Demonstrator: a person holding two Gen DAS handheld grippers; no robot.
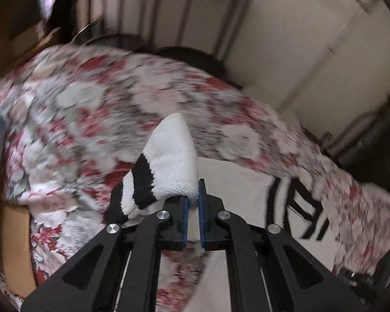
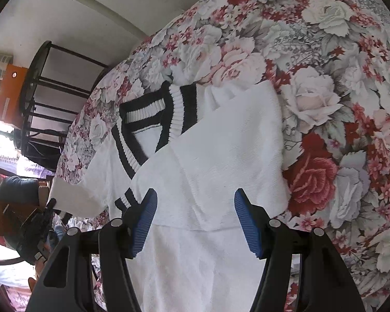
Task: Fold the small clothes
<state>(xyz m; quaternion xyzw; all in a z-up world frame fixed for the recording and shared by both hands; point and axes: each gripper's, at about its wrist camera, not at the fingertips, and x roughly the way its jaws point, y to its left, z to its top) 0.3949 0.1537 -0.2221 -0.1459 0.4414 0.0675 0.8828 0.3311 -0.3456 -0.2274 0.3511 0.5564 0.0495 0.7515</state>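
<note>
Flowery bed cover (image 2: 325, 83) fills both views, with the white sweater (image 2: 208, 156) lying flat on it. Left gripper (image 1: 192, 202) jaws pinch the striped sleeve cuff (image 1: 169, 161) at twelve o'clock. Right gripper (image 2: 195, 223) jaws are spread wide over the sweater. Best to lay the sleeve across the middle, smooth and flat.

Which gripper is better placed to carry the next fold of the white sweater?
Left. The left gripper is already shut on the sweater's striped sleeve, lifted clear; the right gripper hangs open above the folded sweater, gripping nothing.
</note>
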